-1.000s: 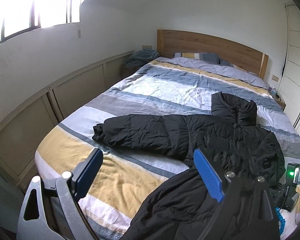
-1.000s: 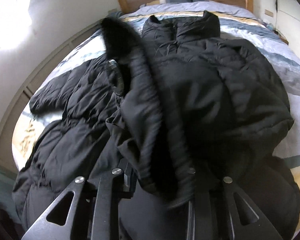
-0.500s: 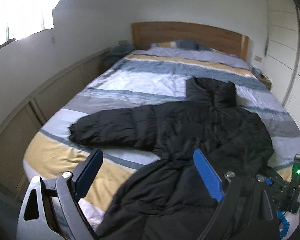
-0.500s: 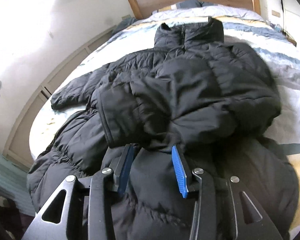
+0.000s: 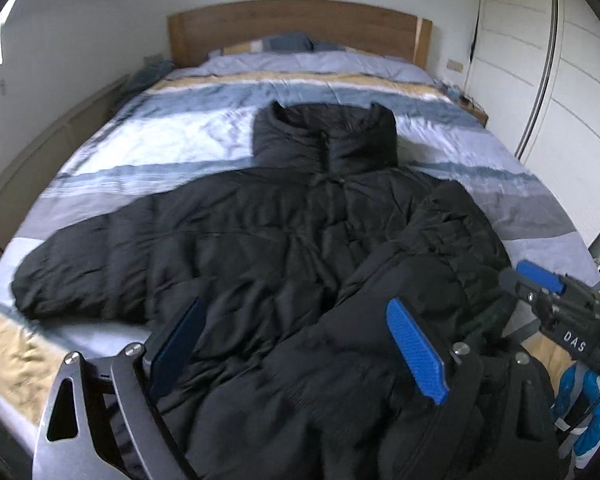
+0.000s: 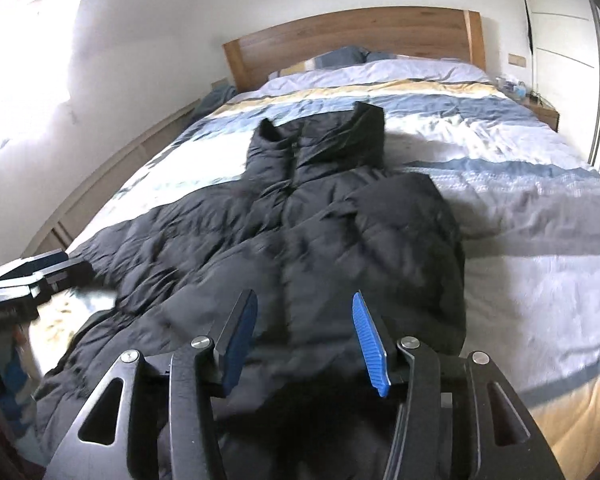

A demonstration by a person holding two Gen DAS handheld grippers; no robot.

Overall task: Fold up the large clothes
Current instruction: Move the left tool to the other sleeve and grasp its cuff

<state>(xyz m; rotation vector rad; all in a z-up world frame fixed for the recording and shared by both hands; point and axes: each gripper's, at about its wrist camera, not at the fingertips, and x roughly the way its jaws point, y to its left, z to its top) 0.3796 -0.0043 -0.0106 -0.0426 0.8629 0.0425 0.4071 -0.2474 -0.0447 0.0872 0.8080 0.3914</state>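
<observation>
A black puffer jacket (image 5: pixel 284 248) lies front up on the striped bed, collar toward the headboard. Its left sleeve (image 5: pixel 84 276) stretches out to the left. Its right sleeve (image 5: pixel 432 276) lies folded over the body. The jacket also shows in the right wrist view (image 6: pixel 320 232). My left gripper (image 5: pixel 300 344) is open and empty above the jacket's lower part. My right gripper (image 6: pixel 304 336) is open and empty above the hem. It also shows at the right edge of the left wrist view (image 5: pixel 540 280), and the left gripper shows at the left edge of the right wrist view (image 6: pixel 36 268).
The bed (image 5: pixel 228 136) has a striped blue, grey and yellow duvet and a wooden headboard (image 5: pixel 300 28) with pillows. A low wall ledge (image 5: pixel 60 148) runs along the left. A white wardrobe (image 5: pixel 548 64) and a small bedside table (image 6: pixel 544 112) stand at the right.
My right gripper let go of the right sleeve, which now lies folded over the jacket's body, and drew back open. My left gripper swung right over the jacket, still open.
</observation>
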